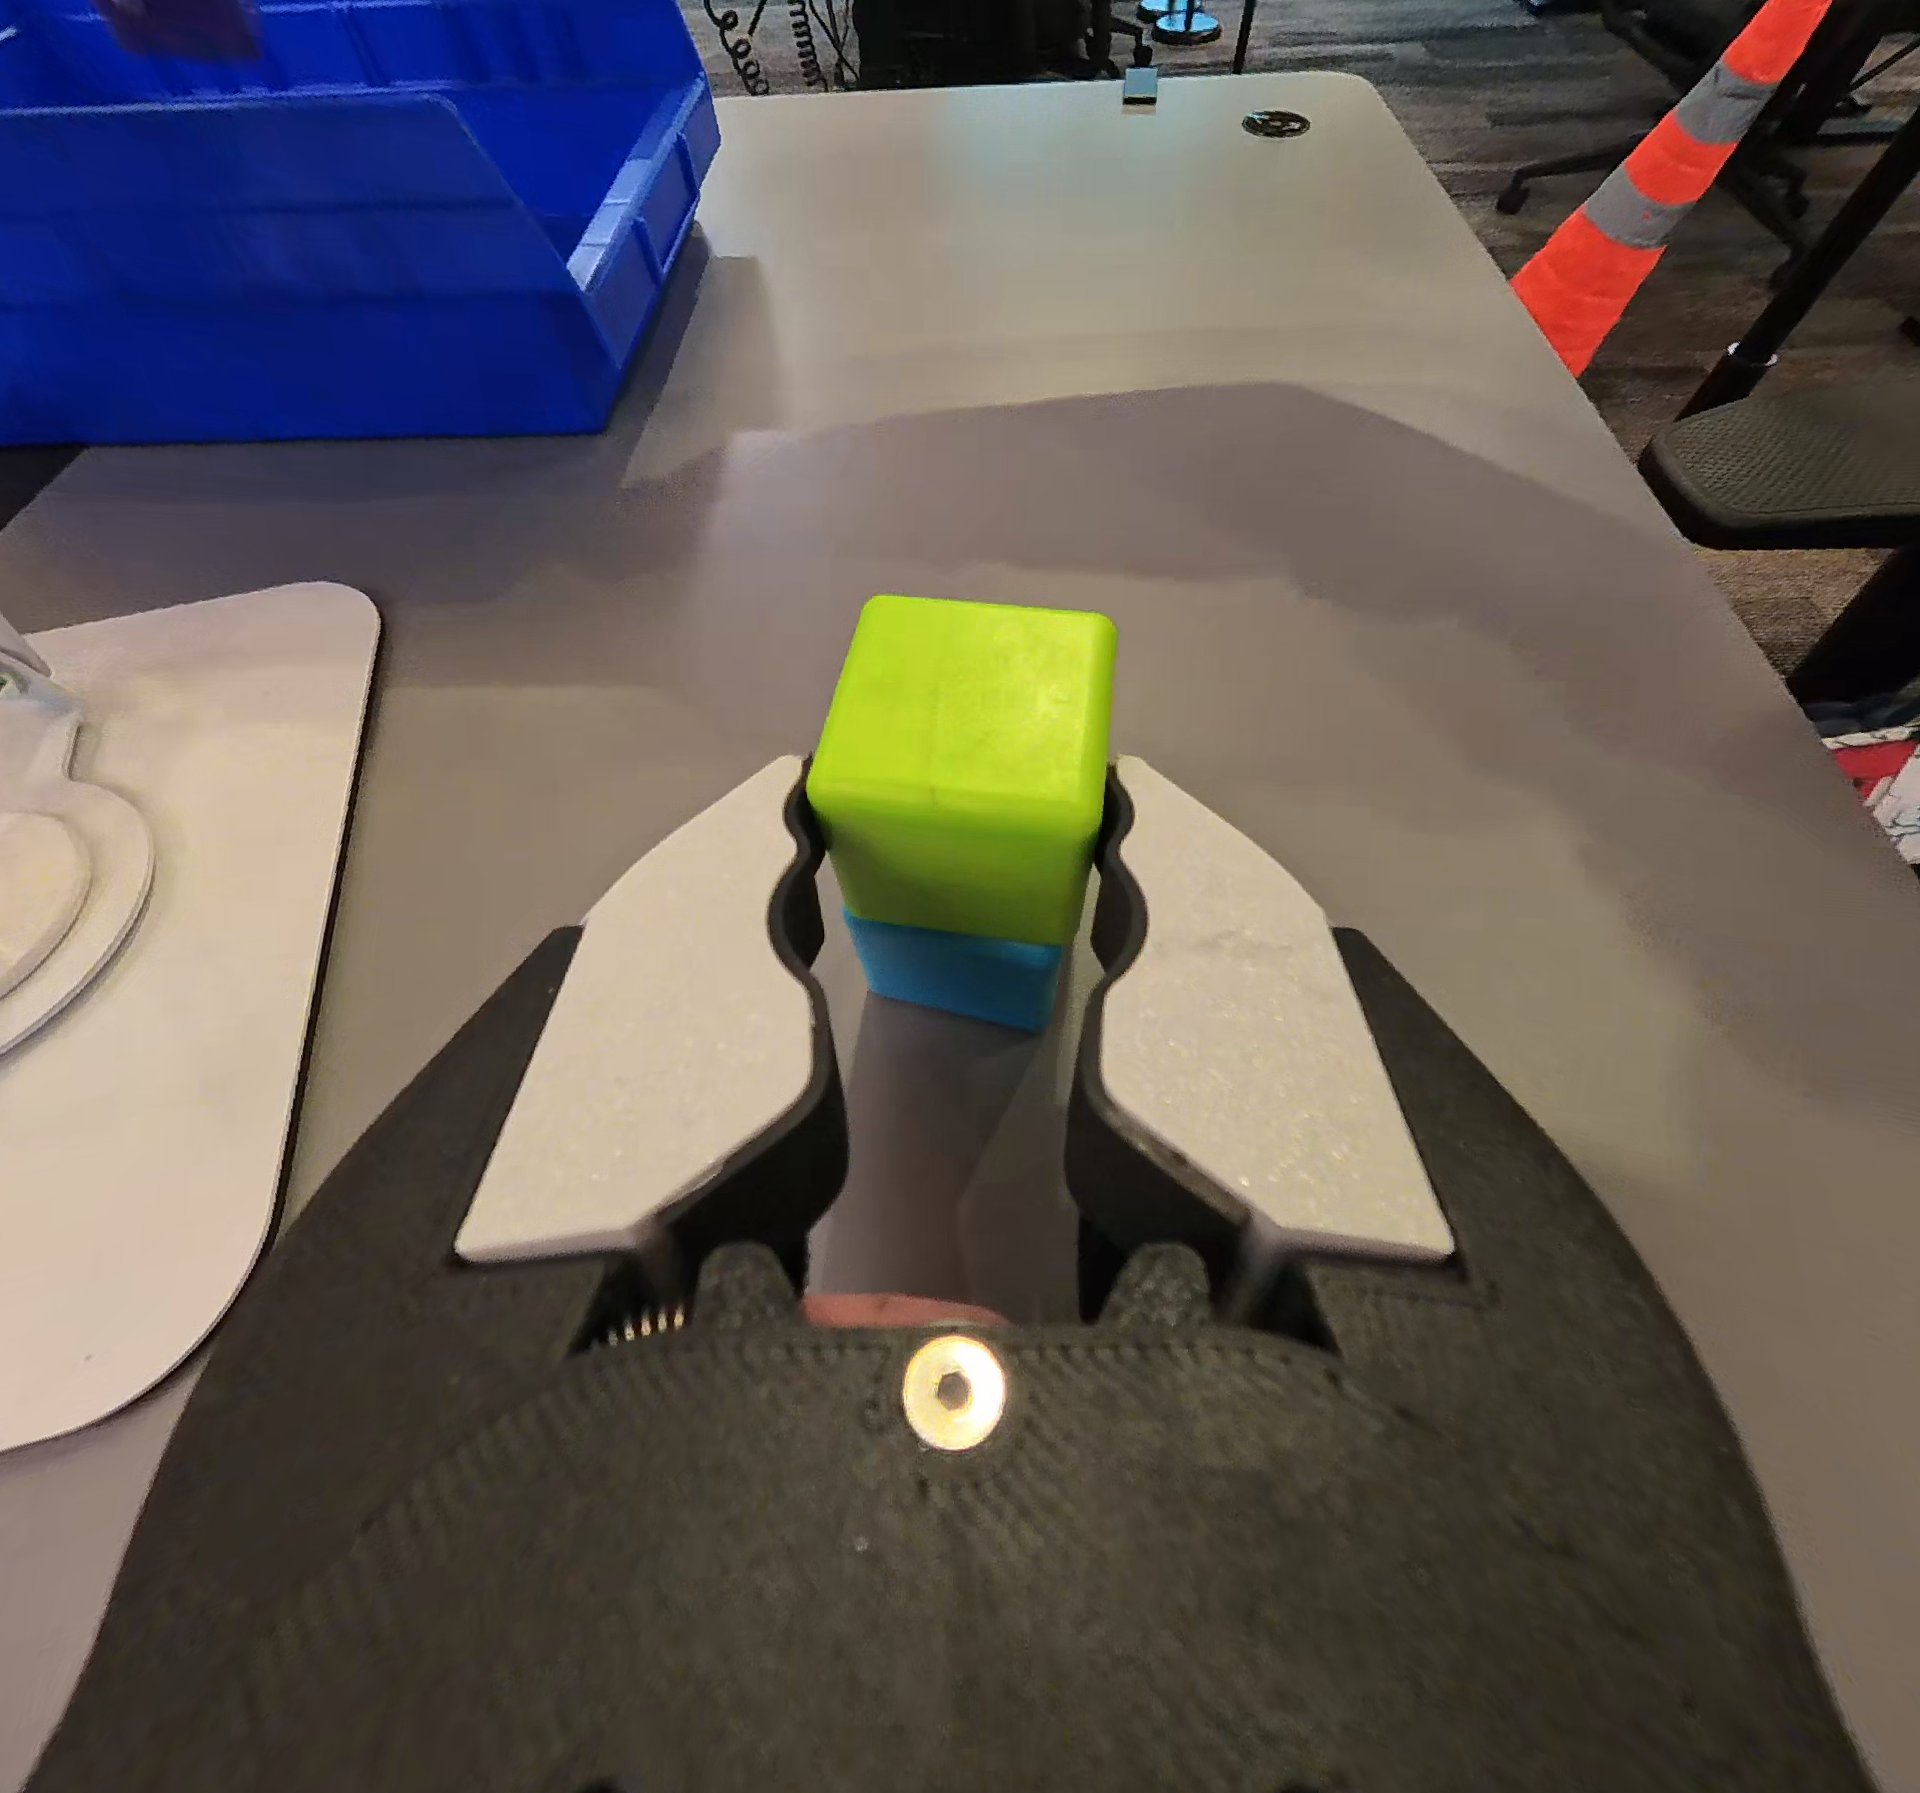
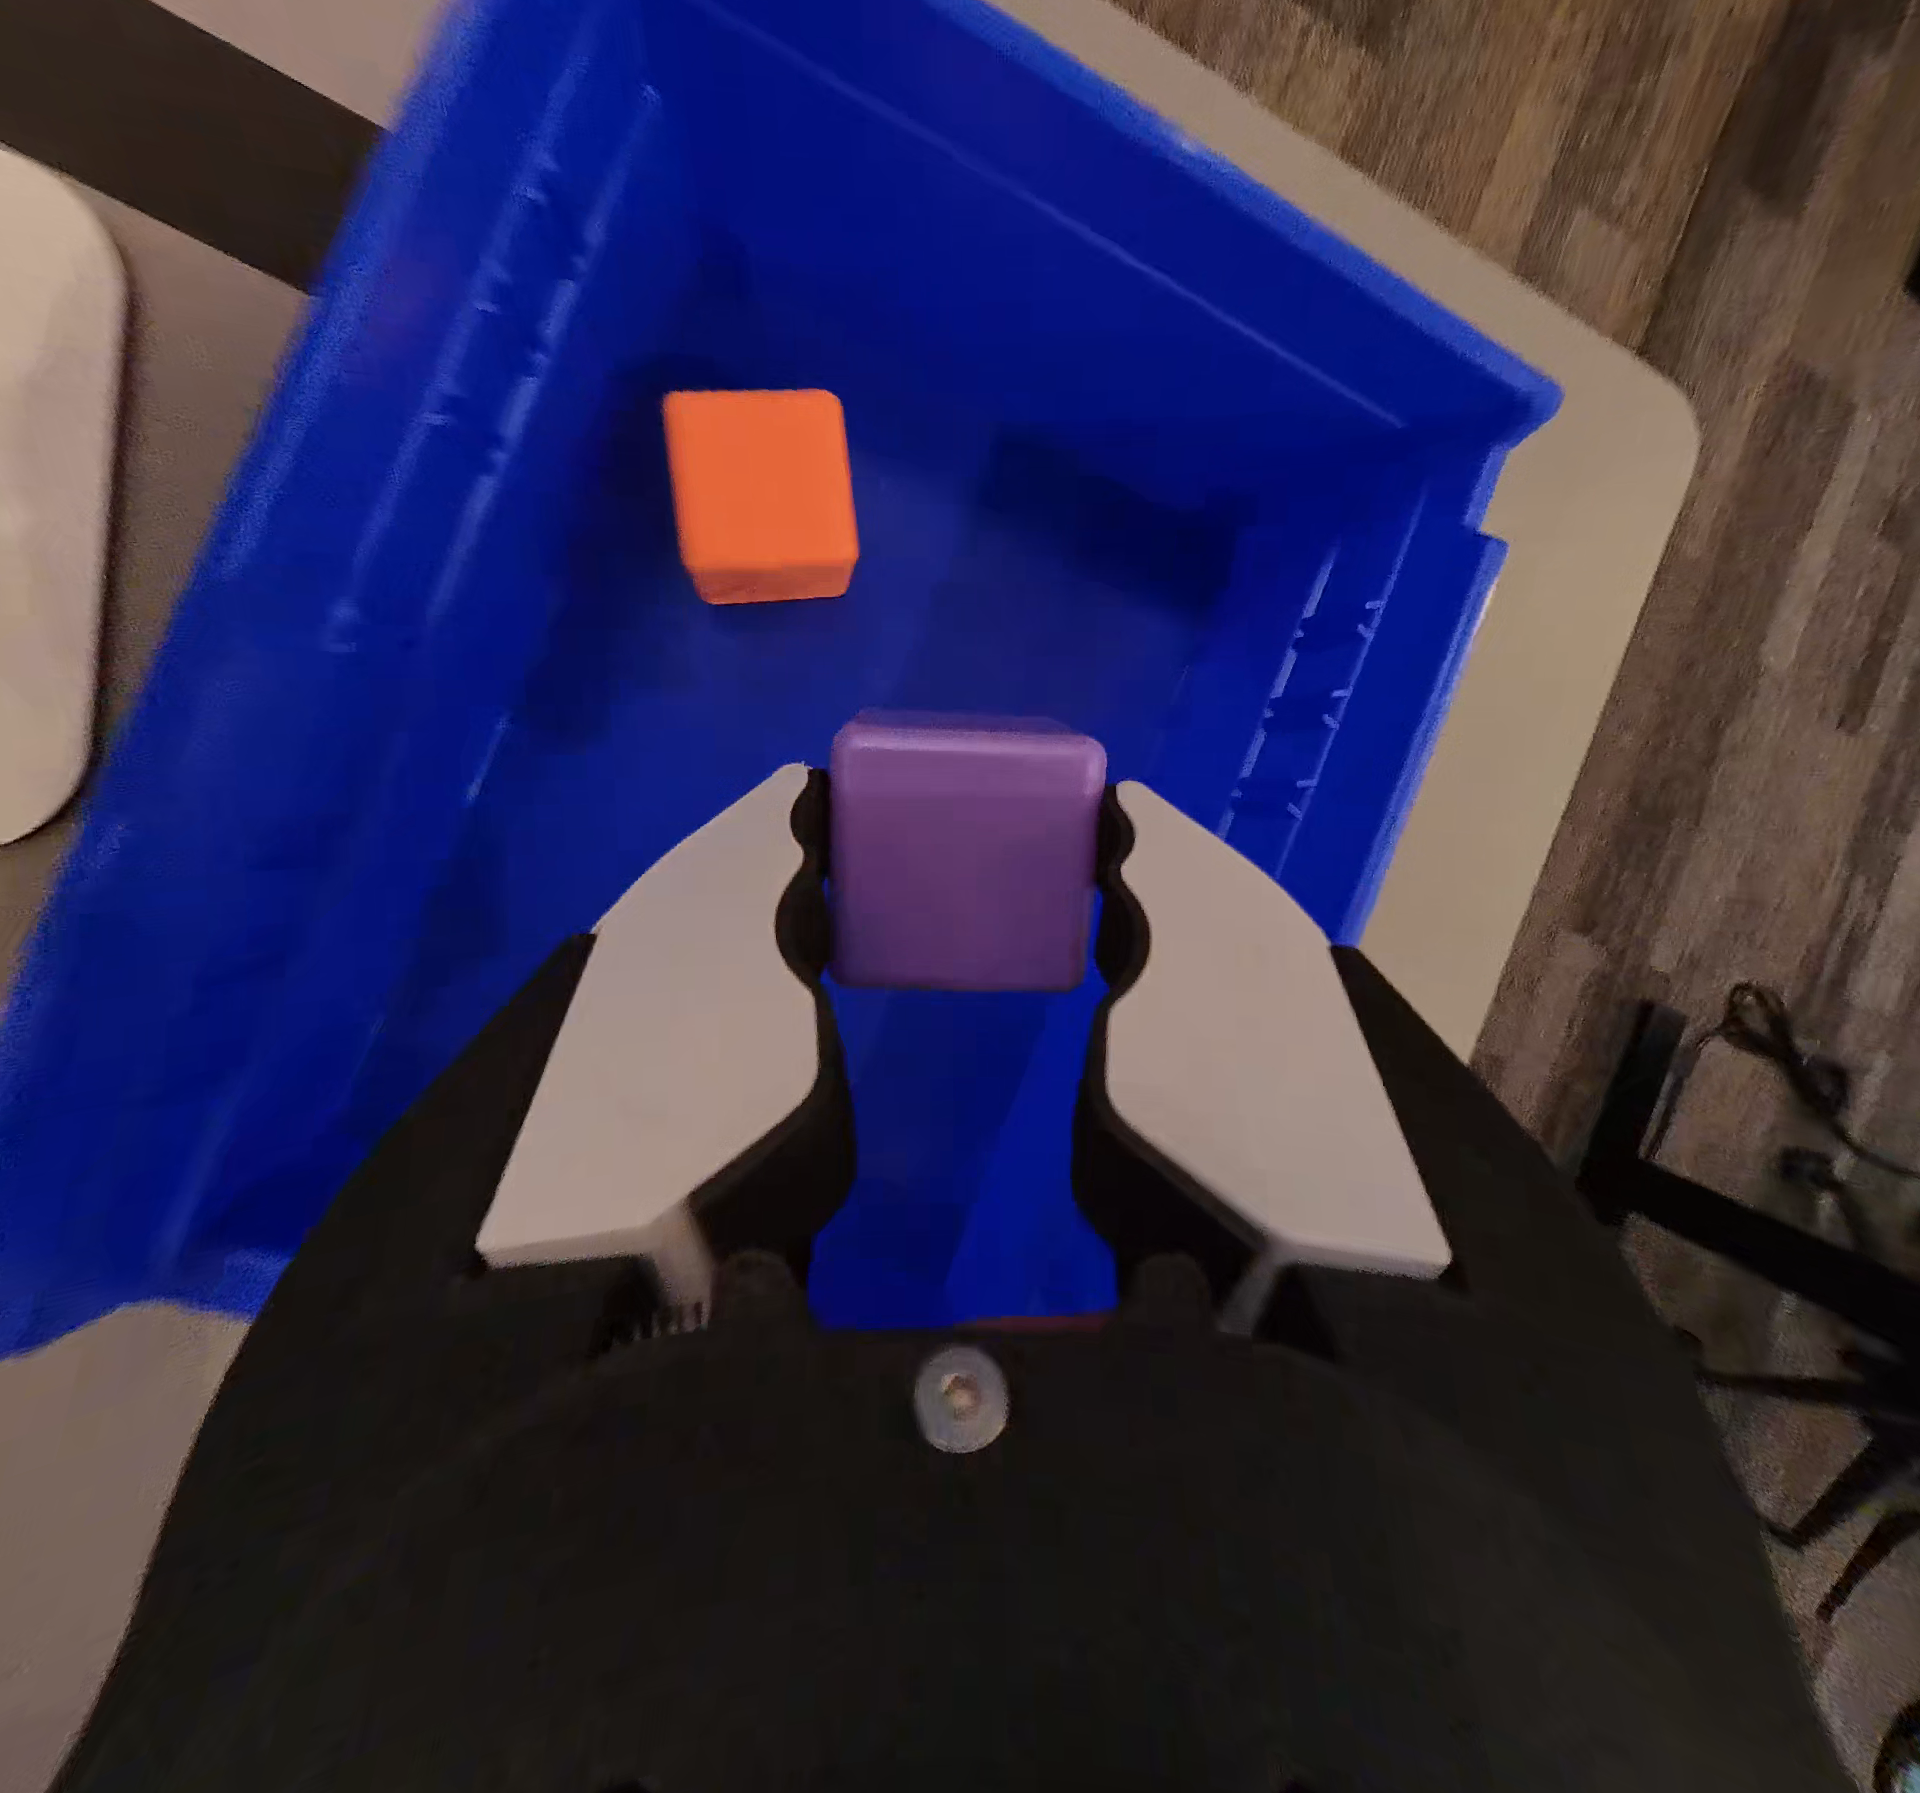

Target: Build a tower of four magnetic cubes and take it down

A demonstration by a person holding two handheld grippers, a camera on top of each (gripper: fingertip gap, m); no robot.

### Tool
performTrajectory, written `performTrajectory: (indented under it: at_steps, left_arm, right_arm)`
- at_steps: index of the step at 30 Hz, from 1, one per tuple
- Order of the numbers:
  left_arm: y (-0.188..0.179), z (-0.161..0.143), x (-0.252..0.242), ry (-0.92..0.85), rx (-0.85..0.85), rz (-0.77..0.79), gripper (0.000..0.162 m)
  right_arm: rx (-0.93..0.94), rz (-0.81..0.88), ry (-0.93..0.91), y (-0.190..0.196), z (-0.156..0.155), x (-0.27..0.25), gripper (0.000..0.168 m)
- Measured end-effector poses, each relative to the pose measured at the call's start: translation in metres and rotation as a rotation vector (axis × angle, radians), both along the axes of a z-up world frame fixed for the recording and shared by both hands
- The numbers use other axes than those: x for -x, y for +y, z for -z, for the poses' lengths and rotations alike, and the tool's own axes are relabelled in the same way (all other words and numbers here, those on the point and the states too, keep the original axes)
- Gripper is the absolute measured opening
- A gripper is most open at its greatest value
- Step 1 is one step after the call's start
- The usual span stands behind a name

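- Above the grey table (image 1: pixel 1039 289): left gripper (image 1: pixel 958 808) clamped on green cube (image 1: pixel 961 767), stacked directly on light-blue cube (image 1: pixel 956 980).
- Over blue bin (image 2: pixel 935 289): right gripper (image 2: pixel 961 850) clamped on purple cube (image 2: pixel 966 860).
- On bin floor: orange cube (image 2: pixel 764 491), apart from purple.

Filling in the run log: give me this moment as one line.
left gripper: shut on green cube, atop blue cube | right gripper: shut on purple cube, over blue bin | orange cube: in bin
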State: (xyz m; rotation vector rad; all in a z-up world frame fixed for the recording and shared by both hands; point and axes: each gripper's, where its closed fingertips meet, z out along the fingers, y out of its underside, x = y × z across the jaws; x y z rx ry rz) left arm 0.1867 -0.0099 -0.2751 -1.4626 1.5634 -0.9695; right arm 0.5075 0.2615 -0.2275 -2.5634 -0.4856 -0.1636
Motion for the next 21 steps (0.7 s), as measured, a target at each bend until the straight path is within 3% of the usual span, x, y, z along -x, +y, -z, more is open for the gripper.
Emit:
performTrajectory:
  at_steps: [10, 21]
  left_arm:
    - [-0.001, 0.000, 0.000, 0.000, 0.000, 0.006, 0.050]
    - [-0.002, 0.000, 0.000, 0.000, 0.002, 0.010, 0.050]
  right_arm:
    - [0.095, 0.138, -0.019, 0.030, 0.064, -0.028, 0.050]
    - [0.127, 0.193, -0.007, 0.040, 0.080, -0.036, 0.050]
